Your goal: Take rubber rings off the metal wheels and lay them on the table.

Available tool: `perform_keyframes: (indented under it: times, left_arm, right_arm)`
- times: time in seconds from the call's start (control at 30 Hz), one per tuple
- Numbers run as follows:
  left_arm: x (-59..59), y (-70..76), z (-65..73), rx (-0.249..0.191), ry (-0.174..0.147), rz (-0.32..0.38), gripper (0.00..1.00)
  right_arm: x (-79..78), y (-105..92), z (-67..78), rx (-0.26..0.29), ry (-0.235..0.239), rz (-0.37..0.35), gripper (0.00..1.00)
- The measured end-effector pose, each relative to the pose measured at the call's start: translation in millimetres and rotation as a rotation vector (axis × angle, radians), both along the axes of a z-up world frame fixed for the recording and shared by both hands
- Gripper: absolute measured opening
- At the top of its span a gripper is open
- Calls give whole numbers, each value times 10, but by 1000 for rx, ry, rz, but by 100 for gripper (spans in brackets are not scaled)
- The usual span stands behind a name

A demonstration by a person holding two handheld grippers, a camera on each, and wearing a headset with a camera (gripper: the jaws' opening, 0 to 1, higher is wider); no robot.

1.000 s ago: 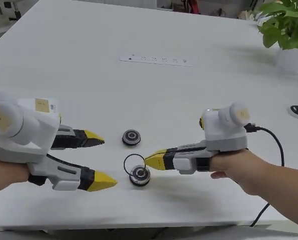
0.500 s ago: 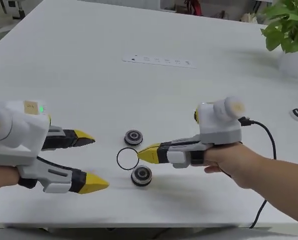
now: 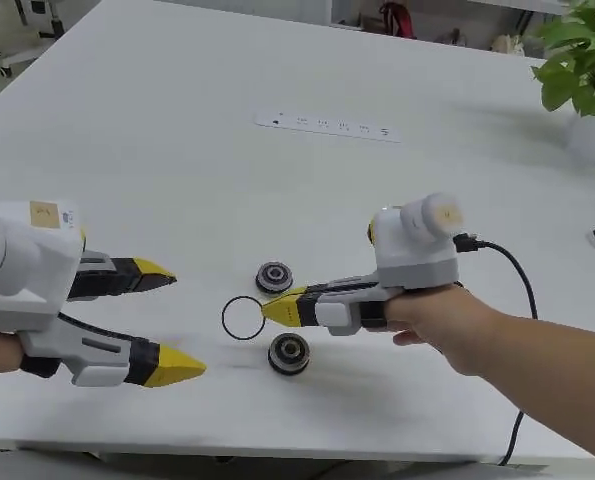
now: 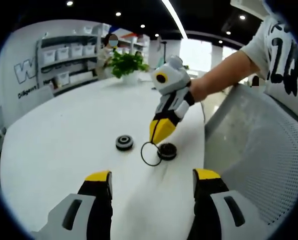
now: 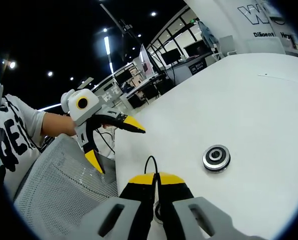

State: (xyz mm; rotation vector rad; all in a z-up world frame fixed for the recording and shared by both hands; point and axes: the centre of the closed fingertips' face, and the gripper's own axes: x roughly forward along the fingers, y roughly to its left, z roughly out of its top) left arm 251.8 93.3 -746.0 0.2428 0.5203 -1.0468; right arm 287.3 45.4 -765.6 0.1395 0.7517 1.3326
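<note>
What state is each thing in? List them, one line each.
Rubber ring: off the wheels, pinched at one edge.
Right gripper: shut on the ring.
Left gripper: open, holding nothing.
Near wheel: flat on the table, free.
Far wheel: flat on the table, untouched.

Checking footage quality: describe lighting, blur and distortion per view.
Head view: even soft light, faint shadow beneath the right gripper, sharp. Left gripper view: fisheye curves the table; bright glare at the back. Right gripper view: dark ceiling, bright table.
</note>
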Motion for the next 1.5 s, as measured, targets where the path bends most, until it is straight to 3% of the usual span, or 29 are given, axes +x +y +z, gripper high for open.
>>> perform_keyframes:
  times: [0.63, 0.8, 1.5]
  left_arm:
    - [-11, 29, -30, 10, 5, 12, 67]
    - [-23, 33, -39, 14, 9, 10, 67]
    - [27, 15, -3, 40, 2, -16, 66]
  right_arm:
    - [-1, 56, -222, -95, -38, -1, 0]
    - [5, 50, -224, -101, -59, -1, 0]
    - [96, -47, -71, -71, -114, -29, 20]
